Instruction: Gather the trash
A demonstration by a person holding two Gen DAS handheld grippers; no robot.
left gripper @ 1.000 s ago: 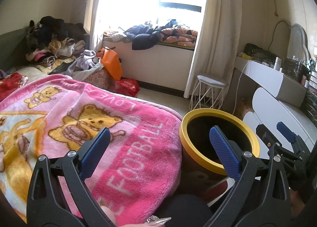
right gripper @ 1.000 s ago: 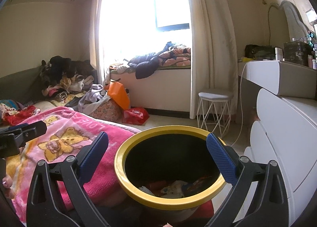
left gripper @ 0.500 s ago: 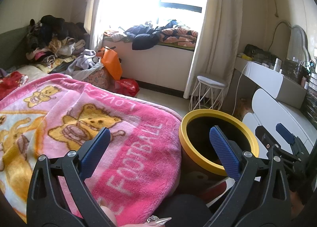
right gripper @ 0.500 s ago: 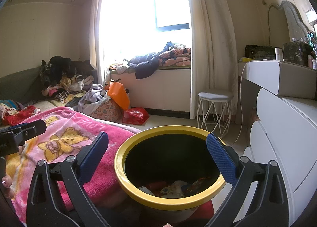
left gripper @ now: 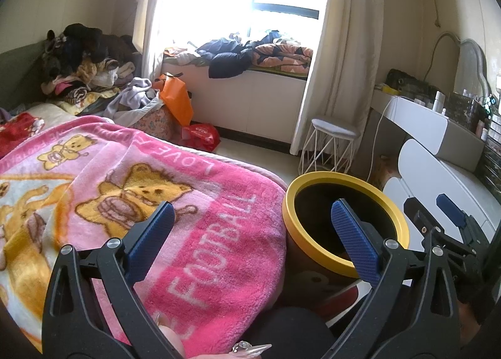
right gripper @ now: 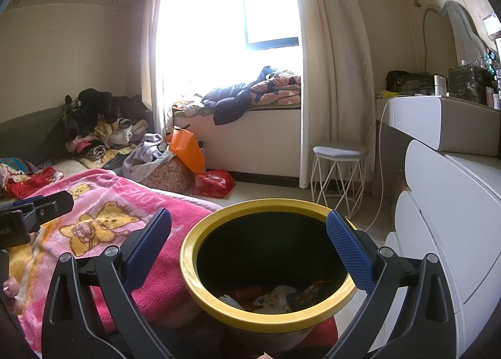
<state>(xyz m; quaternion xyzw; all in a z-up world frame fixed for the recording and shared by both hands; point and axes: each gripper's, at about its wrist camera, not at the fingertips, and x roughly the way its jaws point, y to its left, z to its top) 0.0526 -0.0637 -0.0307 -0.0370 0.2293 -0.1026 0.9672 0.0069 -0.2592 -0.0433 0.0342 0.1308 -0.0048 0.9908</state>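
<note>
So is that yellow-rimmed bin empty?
No, the right wrist view shows crumpled wrappers and scraps lying at the bottom of the yellow-rimmed bin.

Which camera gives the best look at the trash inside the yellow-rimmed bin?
The right wrist view. It looks down into the yellow-rimmed bin, so the trash at the bottom shows as crumpled wrappers and paper. The left wrist view sees the bin from the side: only its rim and dark inside wall, no trash.

Left tool point(left gripper: 250, 221) wide apart, nothing btwn the blue pads, over pink blanket point(left gripper: 188, 218) edge. Yellow-rimmed bin point(left gripper: 313, 180) just beside bed. Right tool point(left gripper: 438, 212) at bin's far side.
</note>
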